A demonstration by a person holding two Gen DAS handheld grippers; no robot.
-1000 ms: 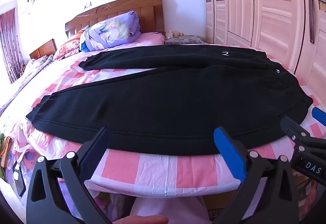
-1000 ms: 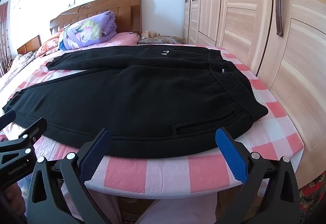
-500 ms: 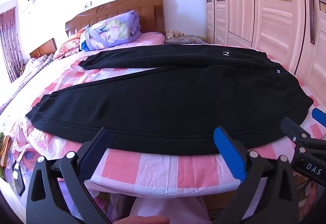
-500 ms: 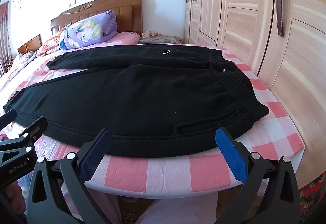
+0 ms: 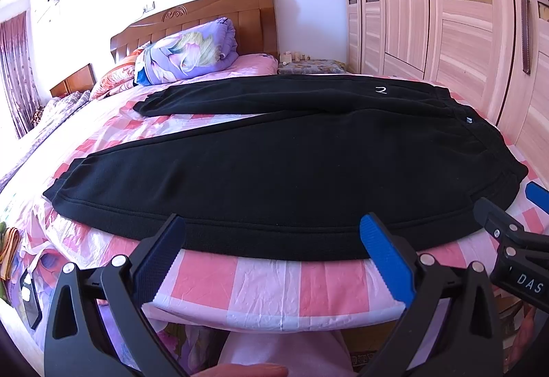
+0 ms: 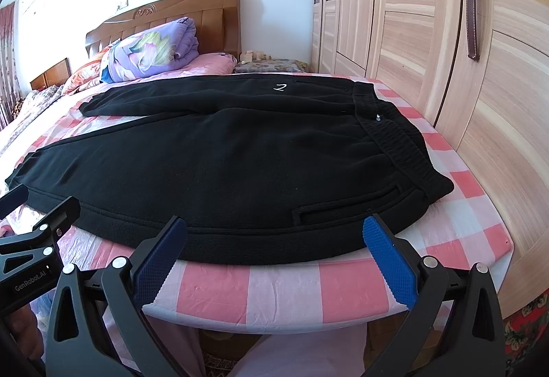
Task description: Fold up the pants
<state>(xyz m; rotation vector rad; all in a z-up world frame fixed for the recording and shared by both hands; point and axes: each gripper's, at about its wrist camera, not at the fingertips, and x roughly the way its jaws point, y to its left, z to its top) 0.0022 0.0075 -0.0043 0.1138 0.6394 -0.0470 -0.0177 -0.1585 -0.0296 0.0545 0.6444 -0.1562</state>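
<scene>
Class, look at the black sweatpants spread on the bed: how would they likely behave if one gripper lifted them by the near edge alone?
The black sweatpants lie limp and flat on the checked sheet, so they would probably droop, not stay stiff. The thick fleecy fabric suggests some weight, likely dragging. The ribbed waistband probably offers the firmest hold.

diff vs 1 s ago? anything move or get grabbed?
No visible change. The left gripper and right gripper are open as before, held at the near edge of the bed, gripping nothing. The pants lie spread flat as before, both legs out, waistband toward the wardrobe.
</scene>
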